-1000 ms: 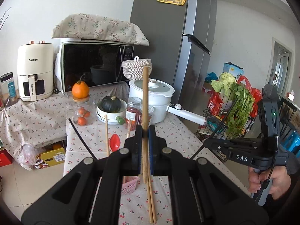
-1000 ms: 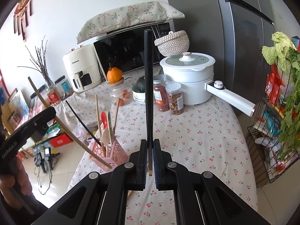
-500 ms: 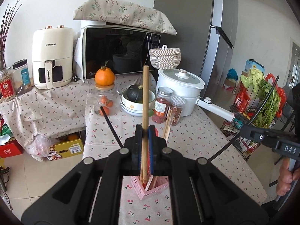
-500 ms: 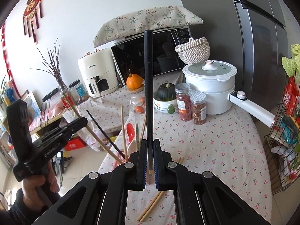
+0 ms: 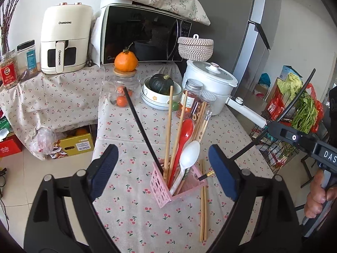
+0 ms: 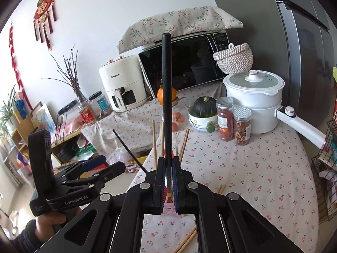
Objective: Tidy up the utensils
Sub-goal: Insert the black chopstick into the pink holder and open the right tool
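A pink utensil holder (image 5: 168, 187) stands on the cherry-print tablecloth. It holds wooden chopsticks (image 5: 168, 126), a black chopstick (image 5: 139, 124), a red spoon (image 5: 183, 135) and a white spoon (image 5: 188, 156). My left gripper (image 5: 162, 166) is open and empty just above and before the holder. My right gripper (image 6: 167, 181) is shut on a black chopstick (image 6: 166, 97), held upright; its lower tip (image 5: 207, 175) reaches the holder's right rim. A pair of wooden chopsticks (image 5: 203, 202) lies on the cloth right of the holder.
Behind the holder stand two spice jars (image 5: 190, 97), a bowl with a green squash (image 5: 161, 92), a glass jar topped by an orange (image 5: 126, 78) and a white pot (image 5: 210, 84) with a long handle. A microwave (image 5: 145, 40) and air fryer (image 5: 65, 42) stand at the back.
My left gripper let go of its wooden chopstick, which now stands in the holder, and opened wide. My right gripper moved closer to the holder with the black chopstick.
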`<state>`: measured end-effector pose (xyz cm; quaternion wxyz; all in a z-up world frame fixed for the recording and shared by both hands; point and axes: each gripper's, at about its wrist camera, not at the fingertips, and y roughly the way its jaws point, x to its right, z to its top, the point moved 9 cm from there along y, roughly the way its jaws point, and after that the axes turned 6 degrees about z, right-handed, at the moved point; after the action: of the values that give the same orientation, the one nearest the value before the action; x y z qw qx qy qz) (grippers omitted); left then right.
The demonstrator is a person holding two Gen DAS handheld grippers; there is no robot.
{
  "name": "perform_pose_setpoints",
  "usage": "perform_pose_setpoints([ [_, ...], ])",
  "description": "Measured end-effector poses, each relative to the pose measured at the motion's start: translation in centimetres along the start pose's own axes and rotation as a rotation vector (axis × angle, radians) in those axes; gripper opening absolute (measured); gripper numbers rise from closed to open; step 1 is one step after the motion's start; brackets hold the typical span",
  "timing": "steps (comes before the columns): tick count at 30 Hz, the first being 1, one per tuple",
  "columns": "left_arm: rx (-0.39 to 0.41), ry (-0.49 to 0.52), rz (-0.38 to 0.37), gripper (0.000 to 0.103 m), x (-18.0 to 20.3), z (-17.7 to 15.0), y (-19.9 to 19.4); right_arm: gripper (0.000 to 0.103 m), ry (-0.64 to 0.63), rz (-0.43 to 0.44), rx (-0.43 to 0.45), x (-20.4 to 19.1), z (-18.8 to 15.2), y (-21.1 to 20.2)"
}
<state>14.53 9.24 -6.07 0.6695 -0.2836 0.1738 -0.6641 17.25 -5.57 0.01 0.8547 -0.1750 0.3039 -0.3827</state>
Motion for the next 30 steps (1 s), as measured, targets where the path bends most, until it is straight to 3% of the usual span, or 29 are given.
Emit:
perform_pose_setpoints([
  [11, -0.126, 0.003, 0.025, 0.089, -1.8, -3.6, 1.6, 0.008, 0.015, 0.018, -0.09, 0.2, -1.8, 4.6],
  [14, -0.15, 0.013, 0.013, 0.089, -1.3, -4.0, 1.7, 0.025, 0.029, -0.001, -0.084, 0.7, -1.8, 4.6],
  [16, -0.155, 0.021, 0.012, 0.089, -1.1, -4.1, 1.6, 0.059, 0.049, -0.011, -0.06, 1.3, -1.5, 4.0],
  [18, -0.161, 0.024, 0.012, 0.094, -0.9, -4.3, 1.5, 0.069, 0.065, -0.027, -0.029, 2.0, -1.0, 3.2],
  [24, -0.193, 0.006, 0.015, 0.096, -0.8, -5.3, 2.0, 0.085, 0.12, -0.105, -0.002, 5.0, -0.6, 1.4],
  [30, -0.245, 0.008, 0.024, 0.096, -0.8, -7.1, 3.0, 0.09, 0.153, -0.174, -0.096, 8.1, -3.3, 2.1],
])
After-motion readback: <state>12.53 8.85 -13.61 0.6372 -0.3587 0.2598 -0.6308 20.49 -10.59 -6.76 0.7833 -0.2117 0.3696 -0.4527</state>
